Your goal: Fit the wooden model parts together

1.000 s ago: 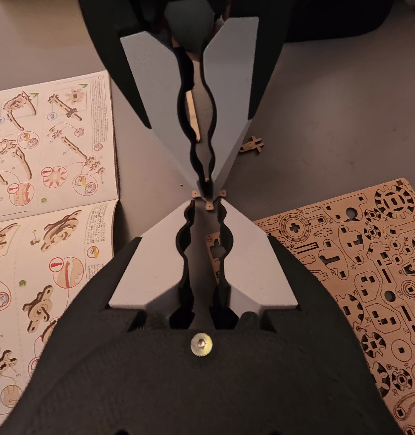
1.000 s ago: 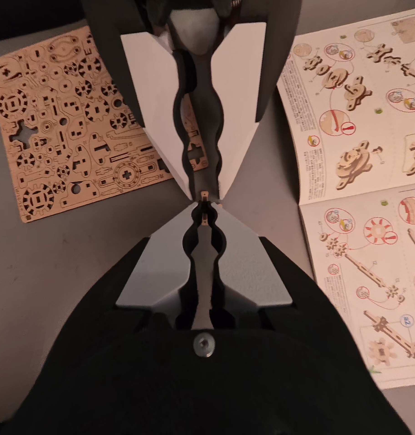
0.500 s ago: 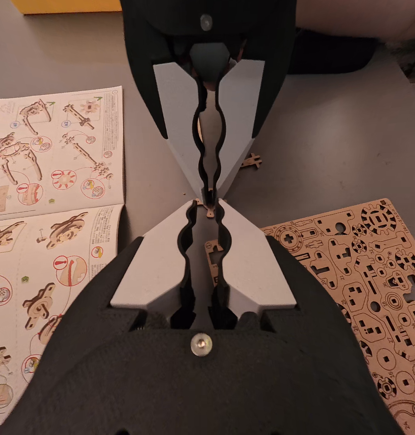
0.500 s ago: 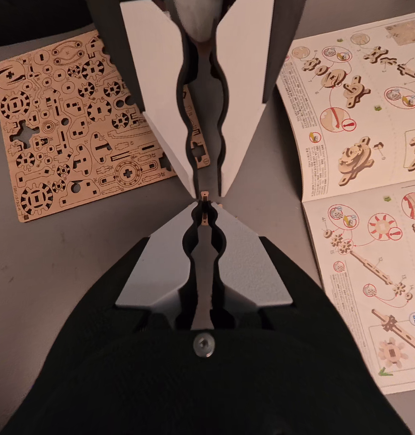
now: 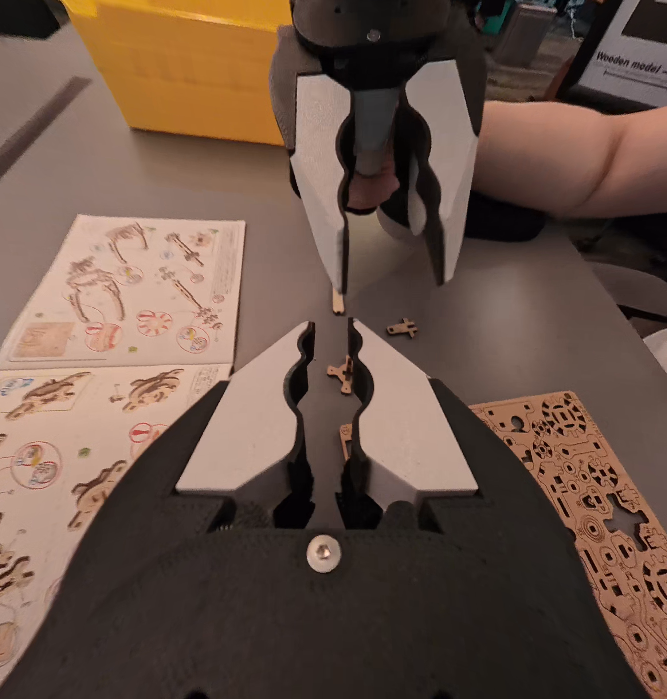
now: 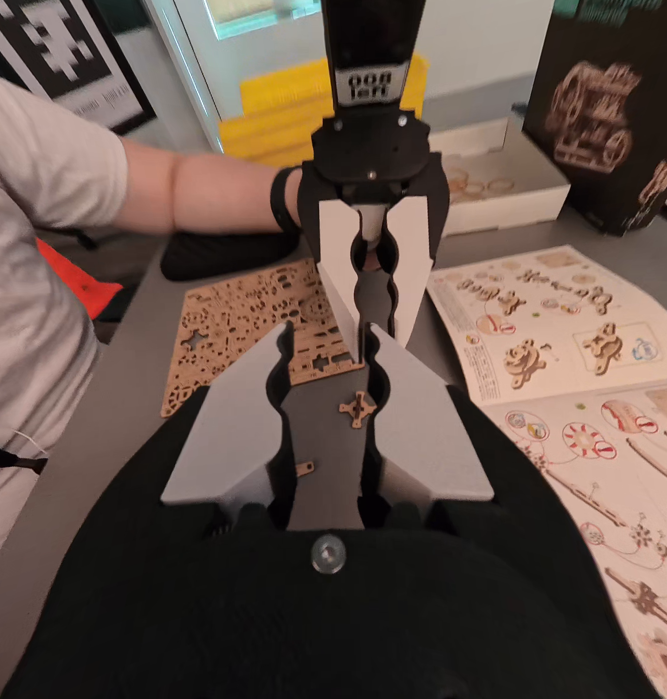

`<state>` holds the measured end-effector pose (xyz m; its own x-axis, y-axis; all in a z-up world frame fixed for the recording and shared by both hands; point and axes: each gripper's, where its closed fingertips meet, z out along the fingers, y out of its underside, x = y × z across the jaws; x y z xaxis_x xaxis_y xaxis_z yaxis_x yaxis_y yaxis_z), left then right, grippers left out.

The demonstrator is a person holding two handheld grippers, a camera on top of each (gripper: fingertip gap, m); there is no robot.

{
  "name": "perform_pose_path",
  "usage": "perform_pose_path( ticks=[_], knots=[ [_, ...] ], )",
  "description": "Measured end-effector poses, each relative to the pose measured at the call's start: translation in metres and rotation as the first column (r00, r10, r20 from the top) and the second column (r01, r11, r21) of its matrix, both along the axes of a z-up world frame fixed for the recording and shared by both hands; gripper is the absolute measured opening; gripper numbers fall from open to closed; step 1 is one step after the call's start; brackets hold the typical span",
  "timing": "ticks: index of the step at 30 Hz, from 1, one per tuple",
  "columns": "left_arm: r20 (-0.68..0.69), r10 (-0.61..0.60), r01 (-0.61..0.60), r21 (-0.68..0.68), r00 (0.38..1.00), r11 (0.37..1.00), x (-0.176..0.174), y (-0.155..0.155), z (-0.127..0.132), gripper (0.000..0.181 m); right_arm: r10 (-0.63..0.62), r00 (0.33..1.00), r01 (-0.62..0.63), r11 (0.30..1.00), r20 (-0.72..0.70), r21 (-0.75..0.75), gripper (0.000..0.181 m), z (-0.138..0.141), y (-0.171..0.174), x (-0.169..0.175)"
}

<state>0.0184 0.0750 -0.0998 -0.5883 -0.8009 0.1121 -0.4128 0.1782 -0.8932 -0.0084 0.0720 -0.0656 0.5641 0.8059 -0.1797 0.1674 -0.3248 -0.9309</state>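
Mid-fit pause: left tool (image 5: 330,325) and right tool (image 6: 330,326) both gape empty, cross part (image 5: 341,374) on desk (image 5: 513,302) between left tool's fingers, strip (image 5: 338,302) at right tool's tip; next probably regrip, align slot.

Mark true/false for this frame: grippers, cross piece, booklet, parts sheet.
1. The left gripper and the right gripper are both open. True.
2. The left gripper clamps the cross-shaped wooden piece. False: the piece lies on the table, seen in the gap between that gripper's parted fingers.
3. The instruction booklet lies open on the table. True.
4. The wooden parts sheet is stacked on the booklet. False: it lies flat on the table on the other side of the grippers, apart from the booklet.
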Motion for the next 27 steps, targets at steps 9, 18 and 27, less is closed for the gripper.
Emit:
perform_pose_path(
  ticks=[9,18,27],
  knots=[
    [0.046,0.013,-0.011,-0.038,0.999,0.999,-0.004,0.001,0.016,0.026,-0.007,1.000,0.005,0.997,0.029,0.071,0.037,0.001,-0.002,0.013],
    [-0.055,-0.014,0.018,0.073,0.998,0.997,-0.006,-0.005,-0.012,0.015,0.016,0.921,-0.011,1.000,0.389,-0.014,0.022,-0.060,-0.002,0.009],
    [-0.119,-0.007,0.023,0.136,0.993,0.990,-0.008,-0.003,-0.030,0.002,0.005,0.891,0.046,0.994,0.455,-0.101,0.009,-0.085,0.002,0.011]
  ],
)
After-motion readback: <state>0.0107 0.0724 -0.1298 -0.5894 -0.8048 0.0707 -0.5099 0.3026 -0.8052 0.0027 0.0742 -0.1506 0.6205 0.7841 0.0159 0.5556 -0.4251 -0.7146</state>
